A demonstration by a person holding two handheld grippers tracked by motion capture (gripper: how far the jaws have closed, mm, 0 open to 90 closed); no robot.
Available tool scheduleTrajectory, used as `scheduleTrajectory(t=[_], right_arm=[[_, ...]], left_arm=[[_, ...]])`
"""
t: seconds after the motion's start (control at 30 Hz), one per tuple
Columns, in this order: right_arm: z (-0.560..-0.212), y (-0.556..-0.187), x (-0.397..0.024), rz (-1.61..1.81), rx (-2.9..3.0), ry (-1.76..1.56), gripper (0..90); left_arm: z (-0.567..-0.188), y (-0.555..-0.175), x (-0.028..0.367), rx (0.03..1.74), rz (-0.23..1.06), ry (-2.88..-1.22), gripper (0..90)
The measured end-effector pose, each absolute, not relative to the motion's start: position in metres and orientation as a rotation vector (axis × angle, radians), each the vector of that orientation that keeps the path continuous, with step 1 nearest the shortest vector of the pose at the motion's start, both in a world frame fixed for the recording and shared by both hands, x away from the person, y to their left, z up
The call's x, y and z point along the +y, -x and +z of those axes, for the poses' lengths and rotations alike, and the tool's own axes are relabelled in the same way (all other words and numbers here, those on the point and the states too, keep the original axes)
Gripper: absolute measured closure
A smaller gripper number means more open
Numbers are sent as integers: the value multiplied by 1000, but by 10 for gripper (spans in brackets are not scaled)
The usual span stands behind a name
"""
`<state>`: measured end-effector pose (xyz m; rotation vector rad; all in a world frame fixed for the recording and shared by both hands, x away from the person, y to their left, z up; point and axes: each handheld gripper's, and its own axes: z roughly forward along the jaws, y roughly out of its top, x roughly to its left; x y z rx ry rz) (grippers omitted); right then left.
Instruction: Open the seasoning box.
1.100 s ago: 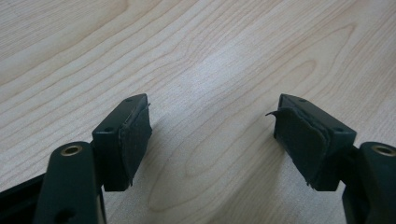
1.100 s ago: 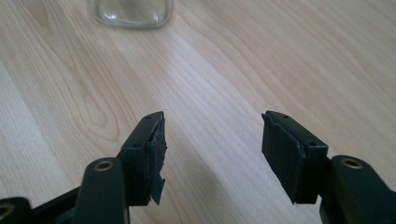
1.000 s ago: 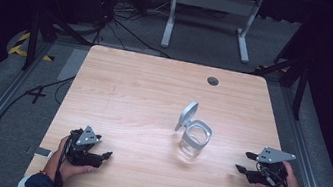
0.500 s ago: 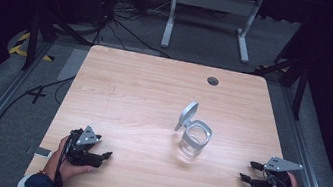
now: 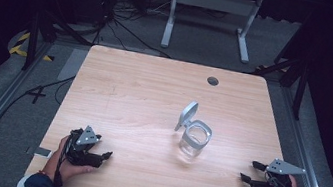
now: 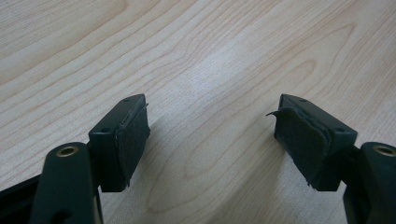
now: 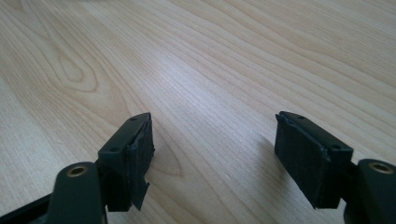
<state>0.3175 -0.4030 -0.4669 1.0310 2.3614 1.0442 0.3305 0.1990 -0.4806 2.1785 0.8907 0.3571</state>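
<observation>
A: Pale wood grain is all that lies between the left gripper's (image 5: 105, 155) jaws: they stand wide apart and hold nothing, low over the table (image 5: 135, 88) at its near left corner.

B: And the jar (image 5: 193, 141)?

A: Well ahead of those jaws and off to their right, clear glass with a squarish grey rim, its grey lid (image 5: 187, 115) hinged up and tilted back on the far side. It stands upright, touched by nothing.

B: What changed?

A: The right gripper (image 5: 249, 171). A second ago it sat higher up the right edge, nearer the jar; it has since drawn back toward the near right corner. The left one has not moved, nor has the jar.

B: Its jaws?

A: Also spread wide and empty, with worn black pads (image 7: 139, 158) fraying at the edges, bare wood between them.

B: So what does that mean?

A: I'd judge both hands are parked, either finished with the open jar or not yet started on it.
</observation>
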Motion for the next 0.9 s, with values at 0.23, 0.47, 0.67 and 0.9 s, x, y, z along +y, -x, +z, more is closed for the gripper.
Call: scheduleTrajectory(t=[0.23, 0.47, 0.67, 0.9], right_arm=[[-467, -319, -403, 1043, 2364, -1026, 276], [-467, -319, -403, 1046, 2366, -1026, 276], [-467, -319, -403, 1046, 2368, -1022, 276], [-467, -320, -403, 1047, 2369, -1019, 276]], left_arm=[[-481, -331, 199, 889, 356, -2175, 262], [-481, -332, 199, 881, 360, -2178, 245], [-481, -333, 199, 866, 374, -2186, 244], [-481, -333, 198, 886, 359, -2174, 240]])
